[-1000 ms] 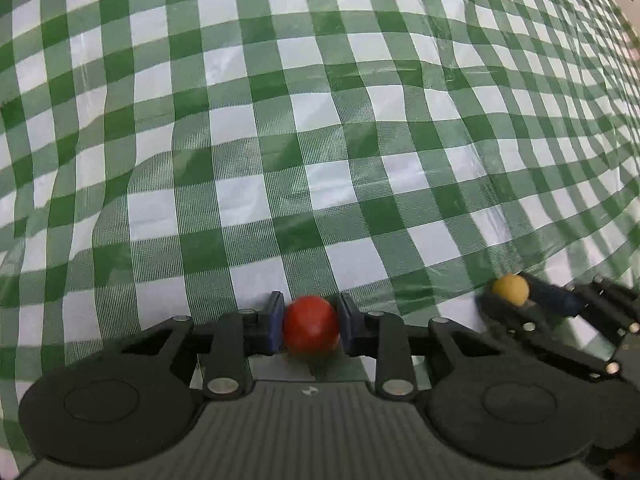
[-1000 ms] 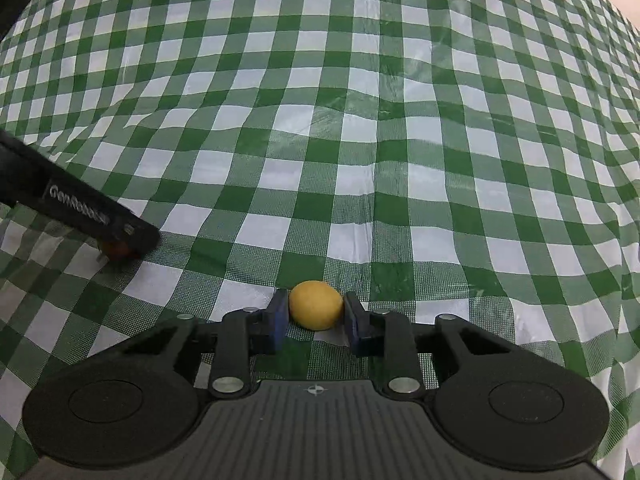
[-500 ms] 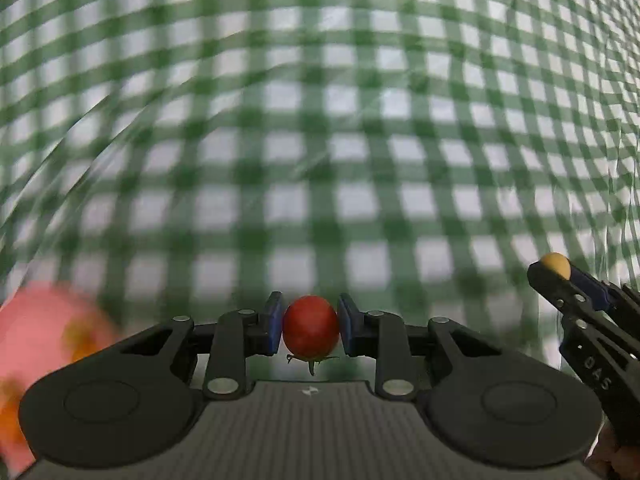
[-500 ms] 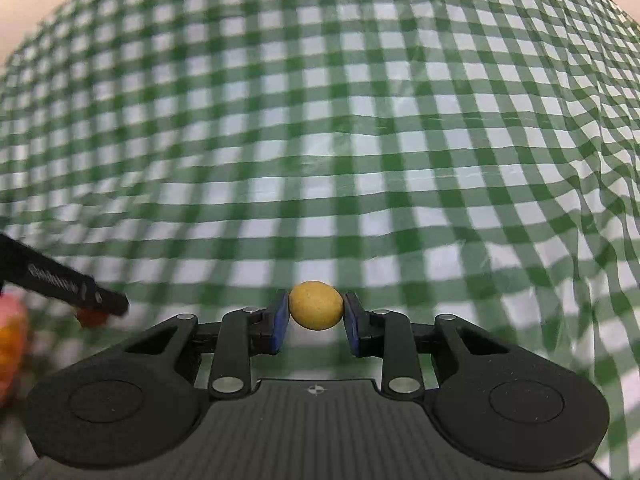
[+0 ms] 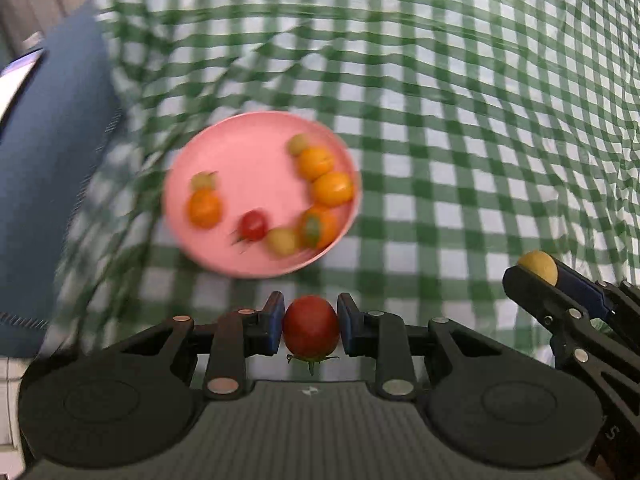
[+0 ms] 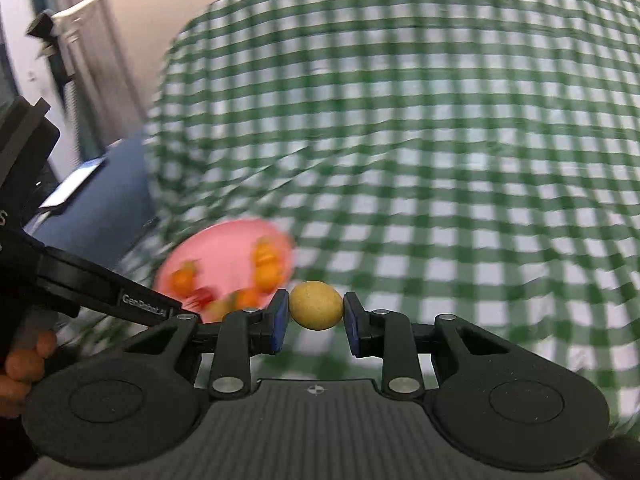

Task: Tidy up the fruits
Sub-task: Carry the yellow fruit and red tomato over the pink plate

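since a second ago both fruits have lifted off the checked tablecloth toward the pink plate, my left gripper pinching the soft, bruisable cherry tomato and my right gripper the light yellow fruit across their middles.

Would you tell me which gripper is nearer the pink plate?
Left. The left gripper, holding a red tomato, sits just short of the plate; the right gripper, with a yellow fruit, is farther off to the plate's right.
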`<state>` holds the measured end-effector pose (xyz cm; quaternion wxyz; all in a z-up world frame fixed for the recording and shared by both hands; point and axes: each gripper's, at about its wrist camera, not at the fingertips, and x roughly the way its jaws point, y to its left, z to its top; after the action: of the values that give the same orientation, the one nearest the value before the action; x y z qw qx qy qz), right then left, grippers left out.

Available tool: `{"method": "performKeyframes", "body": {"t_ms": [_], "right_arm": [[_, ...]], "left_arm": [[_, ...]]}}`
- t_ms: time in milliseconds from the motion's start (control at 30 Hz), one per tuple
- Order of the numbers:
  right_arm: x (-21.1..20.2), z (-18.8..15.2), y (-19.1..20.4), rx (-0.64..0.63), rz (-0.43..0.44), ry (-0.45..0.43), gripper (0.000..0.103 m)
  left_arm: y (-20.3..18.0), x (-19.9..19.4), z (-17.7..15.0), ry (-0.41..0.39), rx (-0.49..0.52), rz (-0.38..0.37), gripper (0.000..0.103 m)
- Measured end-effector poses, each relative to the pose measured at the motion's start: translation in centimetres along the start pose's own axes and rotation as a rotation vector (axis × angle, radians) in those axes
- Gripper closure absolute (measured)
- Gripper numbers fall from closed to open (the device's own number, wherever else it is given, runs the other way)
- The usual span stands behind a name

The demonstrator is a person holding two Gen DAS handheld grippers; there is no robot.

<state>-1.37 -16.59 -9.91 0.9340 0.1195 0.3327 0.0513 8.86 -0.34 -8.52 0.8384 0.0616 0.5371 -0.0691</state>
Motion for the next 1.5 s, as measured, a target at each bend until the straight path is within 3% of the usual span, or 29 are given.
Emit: {"method": "performKeyframes", "body": {"t_ms": [200,500,1100,1500], "right_arm": [[-2.7,-1.3,3.4,-0.037,0.004,0.022,0.072],[-3.8,-2.0,5.3,-0.059,-0.022,0.022,0.072],[-3.0,-2.2,4.5,-0.058,-0.030,0.050,0.073],[0.4,-0.8,4.7,-0.084,-0.033,0.075,0.073]], "left_arm": [[3.4,-2.8,-3.9,-0.025,-0.067,-0.008,0.071],[5.3,-4.0,-5.5,-0.065,-0.128,-0.032,0.071],[6.0,-3.2,-5.1,-0.069,-0.174,-0.041,0.071],[7.7,-1.6,-2.0,-0.064,-0.195,-0.022,0.071]]}}
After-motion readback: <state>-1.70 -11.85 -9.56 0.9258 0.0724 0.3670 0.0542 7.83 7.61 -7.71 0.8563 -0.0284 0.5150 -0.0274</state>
